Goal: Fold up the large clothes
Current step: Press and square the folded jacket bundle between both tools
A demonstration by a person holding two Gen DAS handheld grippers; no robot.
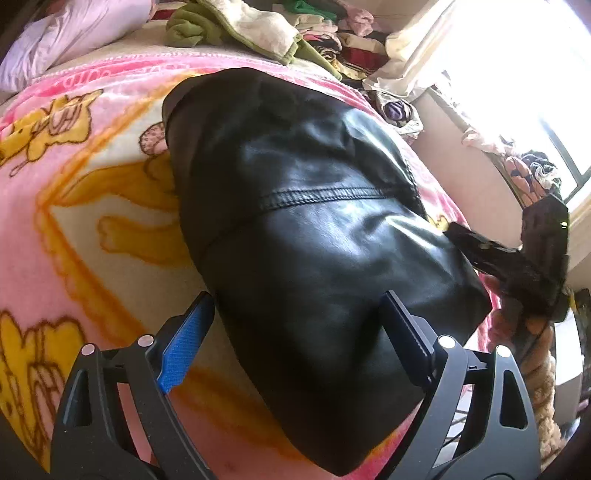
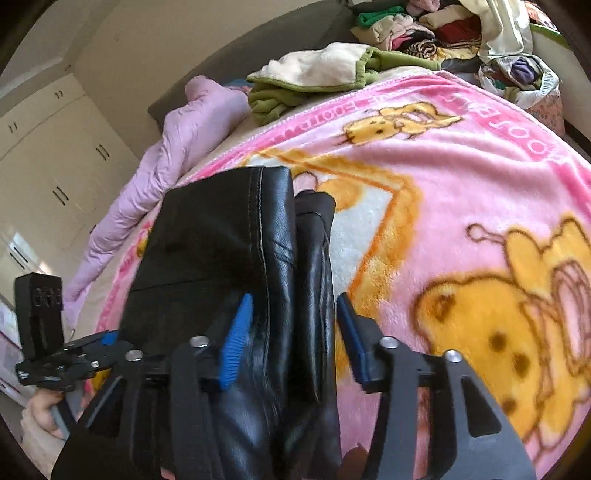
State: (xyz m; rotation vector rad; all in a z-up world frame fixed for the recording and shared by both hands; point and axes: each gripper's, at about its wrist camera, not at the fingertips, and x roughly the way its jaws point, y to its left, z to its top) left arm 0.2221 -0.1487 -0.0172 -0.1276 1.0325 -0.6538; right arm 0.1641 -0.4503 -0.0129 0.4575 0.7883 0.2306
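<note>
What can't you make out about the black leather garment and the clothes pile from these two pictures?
- Black leather garment: its near end is cut off by the bottom edge in both wrist views, and the right hand-held gripper covers part of it.
- Its type: folded over, so sleeves or legs are hidden.
- Clothes pile: single items too small and jumbled, partly cut by the top edge.
- Window: overexposed, nothing visible outside.

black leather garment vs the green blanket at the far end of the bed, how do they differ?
1. Surface: the black leather garment is glossy with a stitched seam; the green blanket is matte and fuzzy, with a cream inner face.
2. Place: the garment lies on the pink cartoon blanket, between the fingers of both tools; the green blanket lies beyond the pink blanket's far edge, next to a clothes pile.

Shared: both lie folded over on the bed.
</note>
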